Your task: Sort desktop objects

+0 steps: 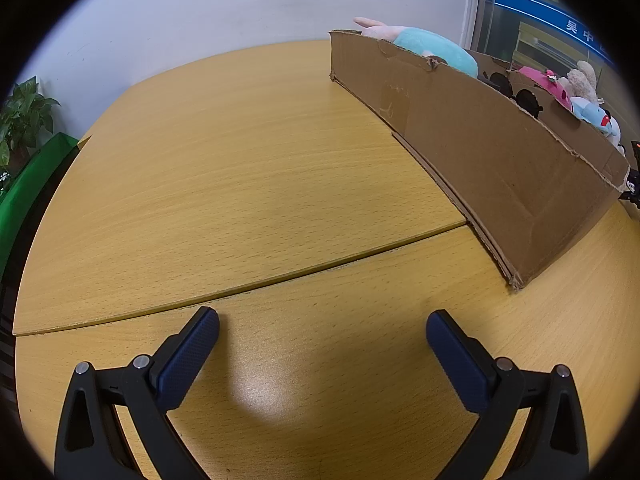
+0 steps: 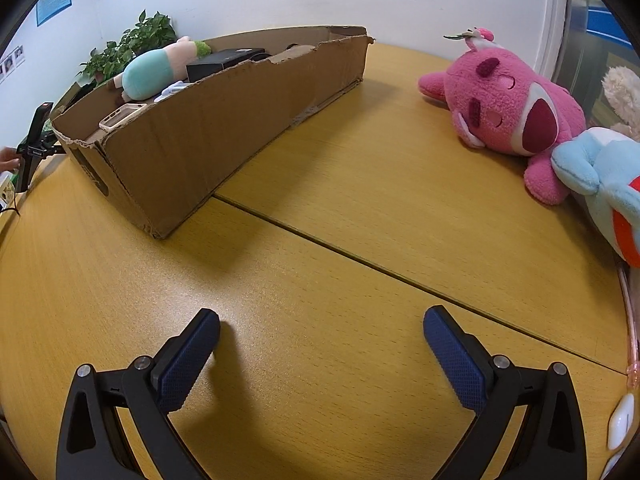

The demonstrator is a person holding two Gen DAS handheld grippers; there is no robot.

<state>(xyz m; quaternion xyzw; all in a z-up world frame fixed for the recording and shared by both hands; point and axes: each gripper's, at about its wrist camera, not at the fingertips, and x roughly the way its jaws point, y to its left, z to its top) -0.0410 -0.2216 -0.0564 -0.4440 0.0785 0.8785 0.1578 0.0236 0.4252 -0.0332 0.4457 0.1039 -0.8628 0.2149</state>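
A long open cardboard box [image 1: 492,152] stands on the wooden table [image 1: 240,160]; it also shows in the right wrist view [image 2: 208,128]. Inside lie a teal-and-pink plush [image 2: 150,72], a black box [image 2: 224,62] and a beige phone case [image 2: 122,116]. A pink bear plush [image 2: 508,116] and a light blue plush [image 2: 600,184] lie on the table at the right. My left gripper [image 1: 322,330] is open and empty over bare table. My right gripper [image 2: 322,330] is open and empty, well short of the plushes.
A potted plant [image 2: 132,48] stands behind the box. A phone on a small stand [image 2: 34,144] is at the box's left end. A cream plush [image 2: 622,92] sits at the far right. A white object [image 2: 620,420] lies at the table's right edge.
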